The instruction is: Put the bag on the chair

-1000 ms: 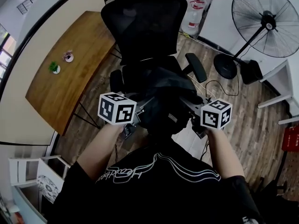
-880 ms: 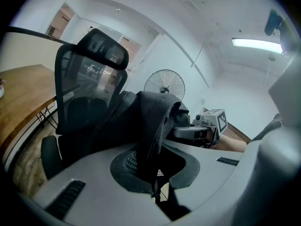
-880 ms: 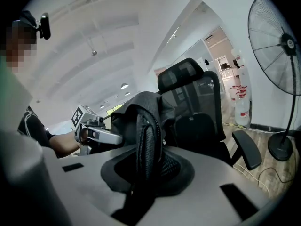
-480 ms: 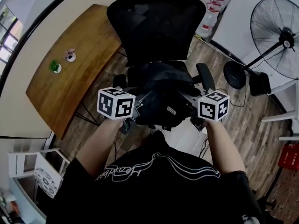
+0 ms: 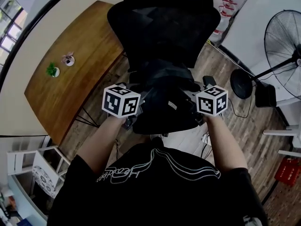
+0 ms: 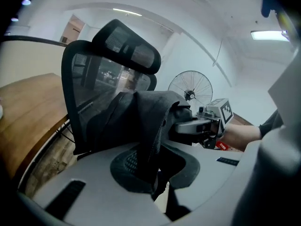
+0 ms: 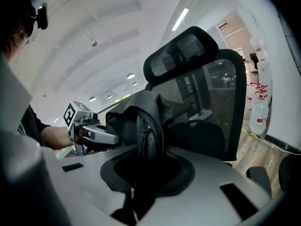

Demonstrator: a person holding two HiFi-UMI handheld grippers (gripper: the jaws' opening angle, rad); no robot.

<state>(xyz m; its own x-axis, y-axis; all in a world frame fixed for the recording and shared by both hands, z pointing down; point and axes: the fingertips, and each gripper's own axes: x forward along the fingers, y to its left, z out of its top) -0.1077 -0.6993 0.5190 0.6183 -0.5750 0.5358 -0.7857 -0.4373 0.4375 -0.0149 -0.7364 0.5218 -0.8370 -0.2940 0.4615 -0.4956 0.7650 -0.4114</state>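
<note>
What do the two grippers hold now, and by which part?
Both hold the black fabric bag: the left gripper pinches a fold of its fabric, the right gripper its padded strap.

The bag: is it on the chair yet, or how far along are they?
Done: the black bag is lifted, pinched by the left gripper and right gripper. In hand: it is held close to the chair, seemingly over its seat. Left: lower it and let go.
</note>
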